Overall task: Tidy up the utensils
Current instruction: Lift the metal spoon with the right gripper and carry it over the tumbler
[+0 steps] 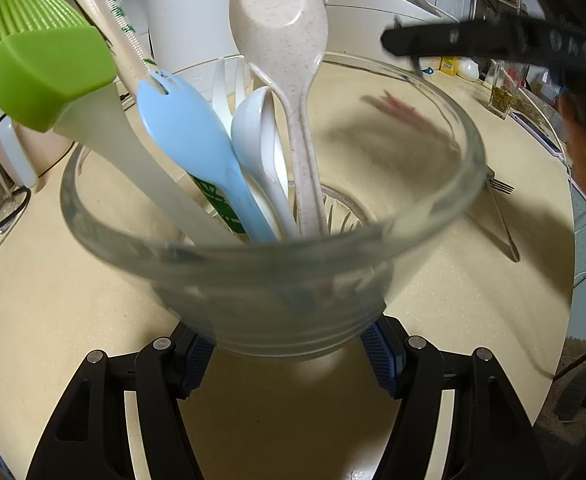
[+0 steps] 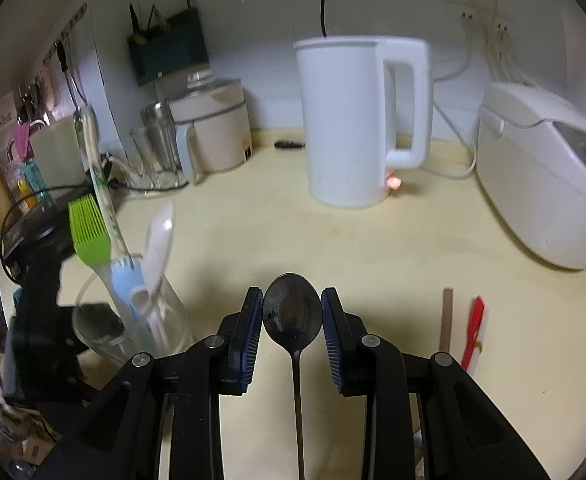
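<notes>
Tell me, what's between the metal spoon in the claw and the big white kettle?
Nothing. In the right wrist view, only bare cream countertop lies between the metal spoon in the right claw and the white kettle.

utensils [image 1: 253,152] stand in glass [image 1: 433,216], kettle [image 2: 349,120] behind.
</notes>
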